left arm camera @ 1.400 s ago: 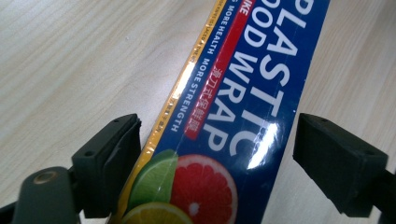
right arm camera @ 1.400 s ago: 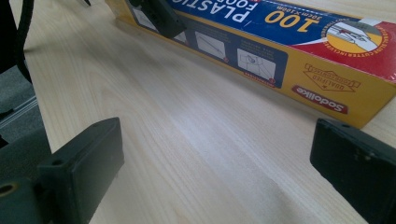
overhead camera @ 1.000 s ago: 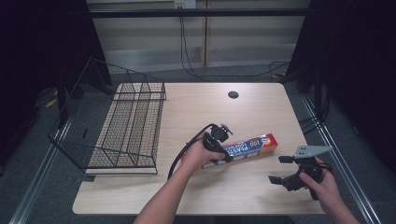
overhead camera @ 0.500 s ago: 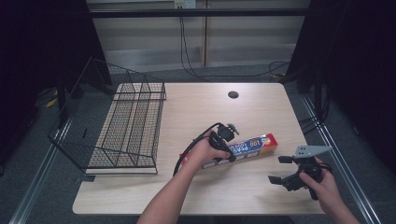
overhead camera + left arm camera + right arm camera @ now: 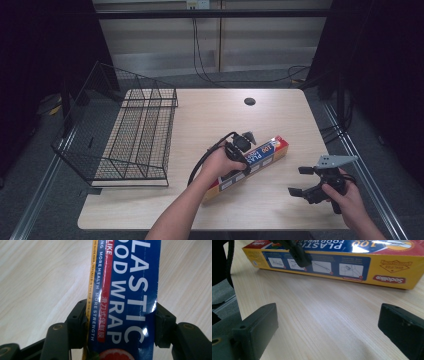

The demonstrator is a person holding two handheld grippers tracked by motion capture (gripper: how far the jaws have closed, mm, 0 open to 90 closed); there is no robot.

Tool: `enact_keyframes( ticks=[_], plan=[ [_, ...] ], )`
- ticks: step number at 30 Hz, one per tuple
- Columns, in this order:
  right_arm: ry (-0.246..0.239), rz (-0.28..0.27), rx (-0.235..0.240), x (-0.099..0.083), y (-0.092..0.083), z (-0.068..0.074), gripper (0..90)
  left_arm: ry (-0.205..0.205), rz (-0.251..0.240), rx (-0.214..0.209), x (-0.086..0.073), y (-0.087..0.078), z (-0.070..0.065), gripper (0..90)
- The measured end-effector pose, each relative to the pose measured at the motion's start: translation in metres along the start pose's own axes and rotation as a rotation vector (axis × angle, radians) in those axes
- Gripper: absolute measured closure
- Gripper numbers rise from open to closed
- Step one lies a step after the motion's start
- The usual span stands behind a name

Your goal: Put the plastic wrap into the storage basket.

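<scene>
The left gripper [image 5: 120, 322] pinches the plastic wrap box [image 5: 250, 162] across its width, light, stiff, glossy and probably slippery cardboard, while the right gripper [image 5: 306, 181] waits spread wide.

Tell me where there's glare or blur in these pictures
Left gripper view: white glare patches on the glossy food wrap box, print sharp. Right gripper view: glare on the box top, the near jaws soft. High view: even light on the table, dark surroundings, faint softness overall.

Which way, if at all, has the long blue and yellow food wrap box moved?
Yes: the food wrap box shifted slightly left, away from the table's right edge, turning more diagonal in the left gripper.
</scene>
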State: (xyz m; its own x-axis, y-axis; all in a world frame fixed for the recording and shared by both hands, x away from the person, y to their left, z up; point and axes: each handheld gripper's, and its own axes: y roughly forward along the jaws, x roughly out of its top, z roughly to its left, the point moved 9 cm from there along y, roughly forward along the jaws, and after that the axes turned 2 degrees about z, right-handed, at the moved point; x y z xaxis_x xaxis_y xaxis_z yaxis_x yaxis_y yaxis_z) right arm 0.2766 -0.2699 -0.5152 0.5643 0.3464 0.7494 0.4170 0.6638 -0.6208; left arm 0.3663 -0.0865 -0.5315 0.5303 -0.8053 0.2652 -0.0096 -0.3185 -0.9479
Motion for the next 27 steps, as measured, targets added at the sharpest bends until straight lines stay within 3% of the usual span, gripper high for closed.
enact_keyframes(
  ticks=[7, 19, 27],
  plan=[
    [0.006, -0.010, 0.007, 0.001, 0.000, -0.001, 2.5, -0.035, 0.001, 0.032, -0.004, -0.023, 0.010, 41.9],
    [0.010, -0.015, 0.011, 0.002, -0.001, 0.000, 2.5, -0.103, 0.006, 0.024, -0.011, -0.061, 0.022, 42.7],
    [0.010, -0.019, 0.012, 0.002, -0.001, 0.001, 2.5, -0.139, -0.012, 0.050, -0.014, -0.087, 0.032, 42.7]
  ],
)
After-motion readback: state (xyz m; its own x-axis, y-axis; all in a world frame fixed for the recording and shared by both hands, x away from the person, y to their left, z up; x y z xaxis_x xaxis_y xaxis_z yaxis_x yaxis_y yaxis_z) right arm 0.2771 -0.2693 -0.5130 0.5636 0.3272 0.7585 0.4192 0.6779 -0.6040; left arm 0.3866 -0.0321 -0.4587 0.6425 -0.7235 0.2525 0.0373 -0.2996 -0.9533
